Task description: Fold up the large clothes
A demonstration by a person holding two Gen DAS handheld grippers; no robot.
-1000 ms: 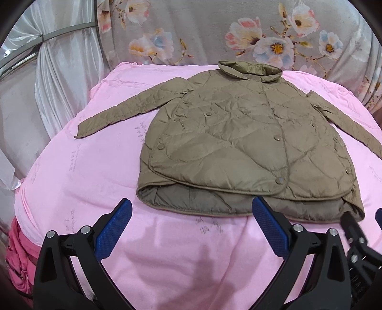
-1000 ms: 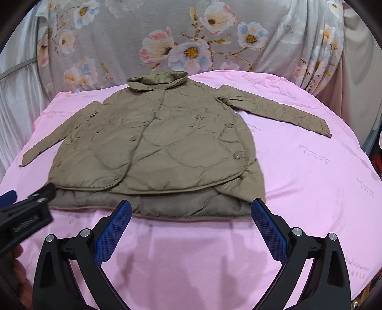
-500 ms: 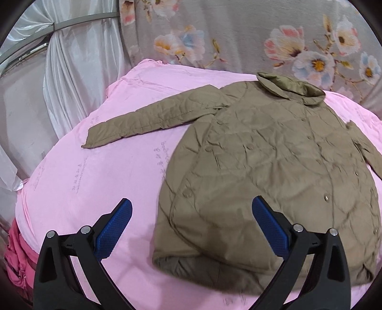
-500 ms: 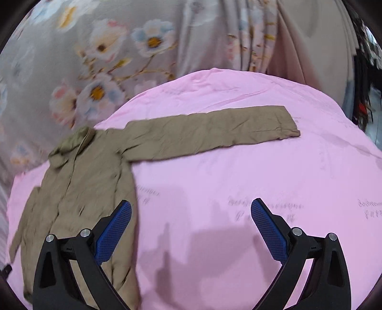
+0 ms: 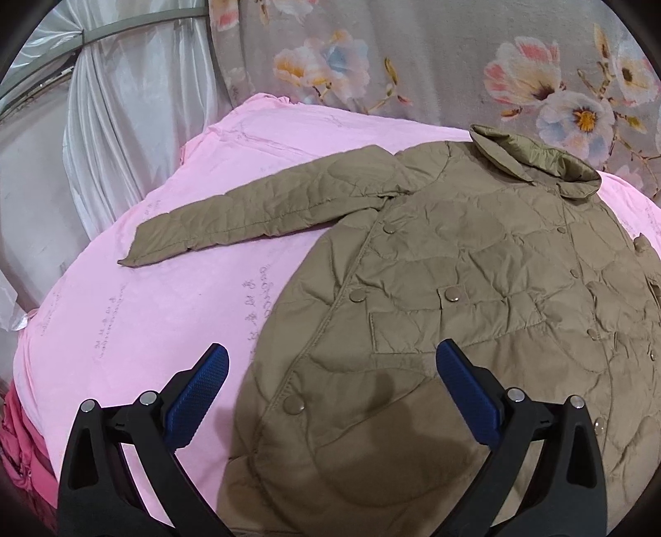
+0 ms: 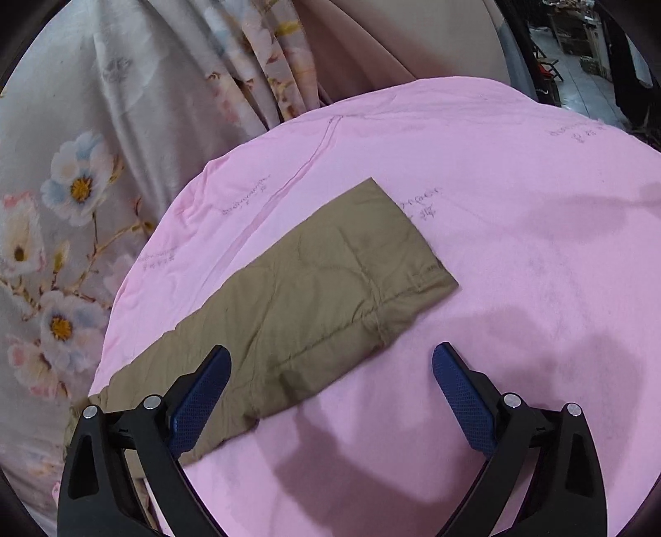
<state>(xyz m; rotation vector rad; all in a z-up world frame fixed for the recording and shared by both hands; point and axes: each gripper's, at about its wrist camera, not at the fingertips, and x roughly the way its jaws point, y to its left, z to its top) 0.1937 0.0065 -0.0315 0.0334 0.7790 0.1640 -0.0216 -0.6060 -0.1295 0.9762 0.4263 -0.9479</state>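
An olive quilted jacket (image 5: 475, 297) lies flat, front up, on a pink sheet (image 5: 144, 314). One sleeve (image 5: 264, 206) stretches out toward the left, and the collar (image 5: 537, 157) is at the far side. My left gripper (image 5: 330, 388) hovers open over the jacket's near left edge with nothing between its blue pads. In the right wrist view the other sleeve (image 6: 314, 297) lies across the pink sheet (image 6: 516, 248), its cuff (image 6: 417, 256) pointing right. My right gripper (image 6: 330, 384) hangs above that sleeve with its jaws closing; the pads touch no cloth.
A flowered grey curtain (image 5: 413, 62) hangs behind the bed, and a white drape (image 5: 124, 124) at the left. Dark pink cloth (image 5: 20, 446) is bunched below the sheet's left edge. A beige curtain (image 6: 392, 37) and a dim room (image 6: 578, 49) lie beyond the right side.
Both grippers have moved apart from the jacket's hem: the left one toward the left sleeve side, the right one far to the right, rolling, until only the right sleeve shows.
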